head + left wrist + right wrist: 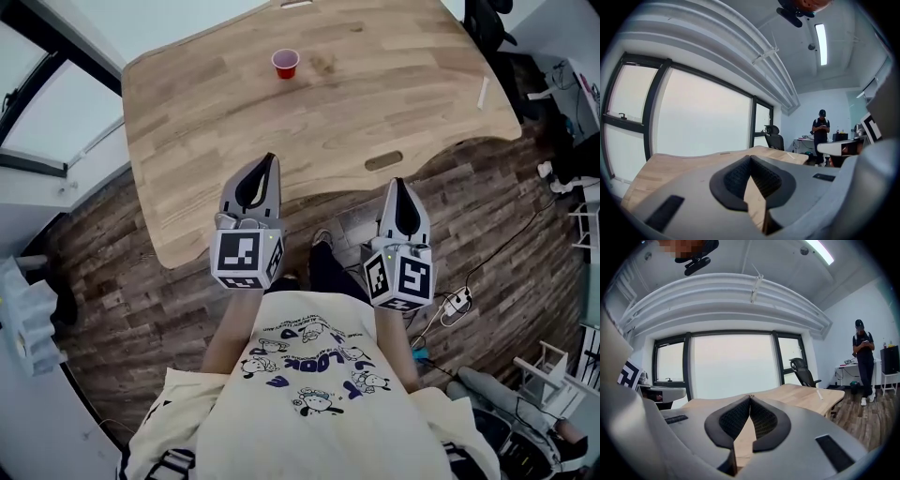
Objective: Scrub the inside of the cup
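Left claw: jaws pressed together, nothing between the ribbed black pads. Right claw: the same, tips meeting, empty. Both are held near level just past the near edge of the light wooden tabletop with a wavy outline, pointing across it.

Small red plastic cup: upright, alone, far side of the tabletop, well apart from both claws. A faint dark smudge is just beside it, and a thin white stick lies near the right edge; can't tell what it is.

Risks, as judgement:
- No scrubber in either claw, so nothing to scrub with unless one is fetched.
- Both claws must open first; reaching in shut would knock the cup.
- The cup looks light, so a one-sided nudge or hard squeeze could tip, skid or crush it.
- Scrubbing unbraced would spin it or push it off.
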A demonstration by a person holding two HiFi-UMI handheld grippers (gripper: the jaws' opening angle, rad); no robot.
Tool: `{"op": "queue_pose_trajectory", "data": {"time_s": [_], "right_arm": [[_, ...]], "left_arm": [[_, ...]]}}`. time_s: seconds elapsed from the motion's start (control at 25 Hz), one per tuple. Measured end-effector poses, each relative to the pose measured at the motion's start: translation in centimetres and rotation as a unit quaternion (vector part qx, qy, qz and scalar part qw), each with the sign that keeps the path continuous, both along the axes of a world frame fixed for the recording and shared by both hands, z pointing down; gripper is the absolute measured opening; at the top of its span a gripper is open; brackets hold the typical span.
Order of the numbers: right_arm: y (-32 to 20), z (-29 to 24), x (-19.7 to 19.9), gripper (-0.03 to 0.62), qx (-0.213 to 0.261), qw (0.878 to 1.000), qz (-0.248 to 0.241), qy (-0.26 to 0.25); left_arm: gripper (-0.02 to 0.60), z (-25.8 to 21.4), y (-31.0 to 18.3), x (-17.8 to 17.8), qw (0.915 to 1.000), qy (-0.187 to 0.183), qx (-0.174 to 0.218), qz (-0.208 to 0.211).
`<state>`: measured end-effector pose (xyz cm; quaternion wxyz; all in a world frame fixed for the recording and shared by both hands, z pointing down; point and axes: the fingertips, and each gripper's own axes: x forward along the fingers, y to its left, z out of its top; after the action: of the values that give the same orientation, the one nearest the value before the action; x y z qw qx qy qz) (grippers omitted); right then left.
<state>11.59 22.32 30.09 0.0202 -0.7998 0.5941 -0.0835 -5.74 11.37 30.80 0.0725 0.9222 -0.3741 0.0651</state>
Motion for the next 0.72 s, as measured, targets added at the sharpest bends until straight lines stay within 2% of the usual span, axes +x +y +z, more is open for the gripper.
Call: {"op": "queue_pose_trajectory", "data": {"time_s": [0.36,0.72], "right_arm": [[-5.8,-0.3,5.0,-0.002,0.009,0.999,-0.041,0.0],[-8.7,0.3,8.0,-0.002,0.004,0.998,-0.067,-0.006]], "left_arm": [[0.02,-0.1,-4.3,4.2,0.9991,0.007,0.007,-0.042],[0.02,0.2,-6.4,6.1,0.9972,0.0,0.004,-0.075]]}}
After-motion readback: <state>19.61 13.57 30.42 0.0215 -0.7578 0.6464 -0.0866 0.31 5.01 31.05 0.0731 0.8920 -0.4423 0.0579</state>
